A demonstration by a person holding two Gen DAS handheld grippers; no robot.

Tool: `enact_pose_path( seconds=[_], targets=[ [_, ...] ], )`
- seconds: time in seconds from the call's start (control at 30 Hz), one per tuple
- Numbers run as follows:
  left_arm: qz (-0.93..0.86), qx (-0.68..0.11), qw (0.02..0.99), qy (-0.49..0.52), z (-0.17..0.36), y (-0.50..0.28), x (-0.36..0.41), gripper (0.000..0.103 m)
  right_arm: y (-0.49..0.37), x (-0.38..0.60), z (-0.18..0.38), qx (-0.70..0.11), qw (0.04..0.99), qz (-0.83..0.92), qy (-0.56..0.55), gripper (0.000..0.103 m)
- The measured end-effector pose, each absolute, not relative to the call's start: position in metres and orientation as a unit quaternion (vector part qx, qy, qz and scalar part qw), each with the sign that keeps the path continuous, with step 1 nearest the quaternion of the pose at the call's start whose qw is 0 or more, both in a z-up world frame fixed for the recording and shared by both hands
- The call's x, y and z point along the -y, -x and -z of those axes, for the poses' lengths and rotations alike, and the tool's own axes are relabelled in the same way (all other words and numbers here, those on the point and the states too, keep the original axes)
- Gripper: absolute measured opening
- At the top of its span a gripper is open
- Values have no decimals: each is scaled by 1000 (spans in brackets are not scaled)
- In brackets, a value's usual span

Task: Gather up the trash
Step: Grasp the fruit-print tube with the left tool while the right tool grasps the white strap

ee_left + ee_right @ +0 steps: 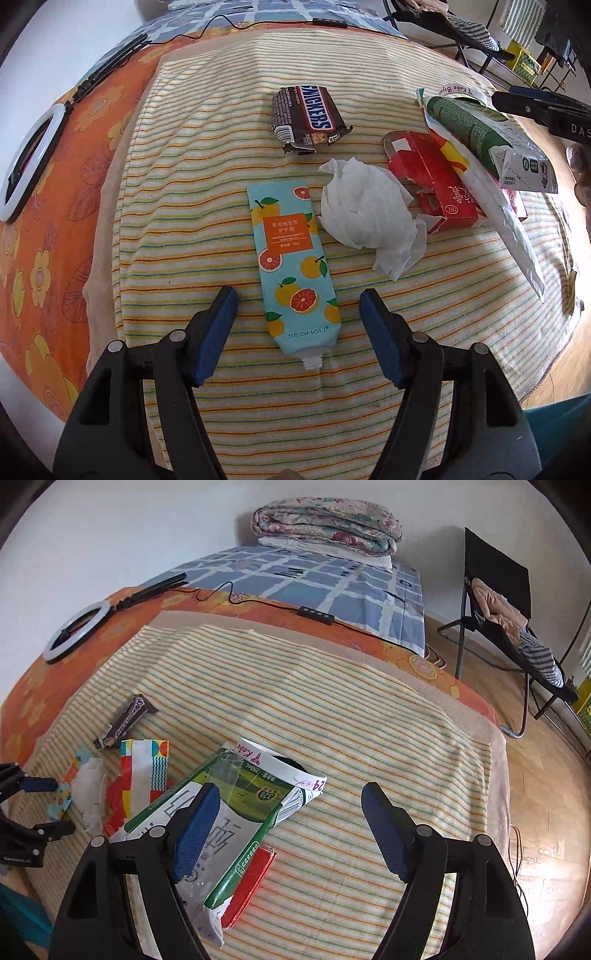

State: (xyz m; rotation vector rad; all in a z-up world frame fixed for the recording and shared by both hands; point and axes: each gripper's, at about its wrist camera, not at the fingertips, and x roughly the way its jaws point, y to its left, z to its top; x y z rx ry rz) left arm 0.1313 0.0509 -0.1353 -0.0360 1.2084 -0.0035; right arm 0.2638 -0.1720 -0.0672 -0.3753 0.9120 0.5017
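Note:
Trash lies on a striped towel (207, 155). In the left wrist view my left gripper (298, 301) is open, its jaws either side of the lower end of a fruit-print hand cream tube (293, 266). Beyond it lie a crumpled white tissue (365, 214), a Snickers wrapper (310, 118), a torn red box (432, 177), a white plastic wrapper (506, 229) and a green-and-white milk carton (476, 129). In the right wrist view my right gripper (290, 805) is open above the towel; the milk carton (240, 812) lies under its left finger.
An orange floral sheet (48, 221) lies under the towel. A ring light (74, 629) with a cable and controller (316, 614) lies at the bed's far left. Folded quilts (325, 528) sit at the head. A folding chair (509, 635) with clothes stands on the wood floor to the right.

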Motion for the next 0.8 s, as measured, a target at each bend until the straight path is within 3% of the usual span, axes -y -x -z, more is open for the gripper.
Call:
enact_pose_path(
  seconds=[0.37,0.43,0.6,0.7,0.8],
  targets=[
    [-1,-559,829,28,134,-139,-68,38,-292,154,88,-432,842,-245,208,78],
    [4,-559,829,34,133,-140,-72,37,-296,156,89,-436,841,-246,204,69],
    [7,-557,830,37,133,-140,-74,37,-305,166,91,-458,834,-257,169,24],
    [7,-557,830,39,133,-140,-75,37,-309,172,91,-462,835,-257,151,8],
    [7,-556,830,41,132,-138,-76,37,-312,176,92,-464,835,-260,142,9]
  ],
)
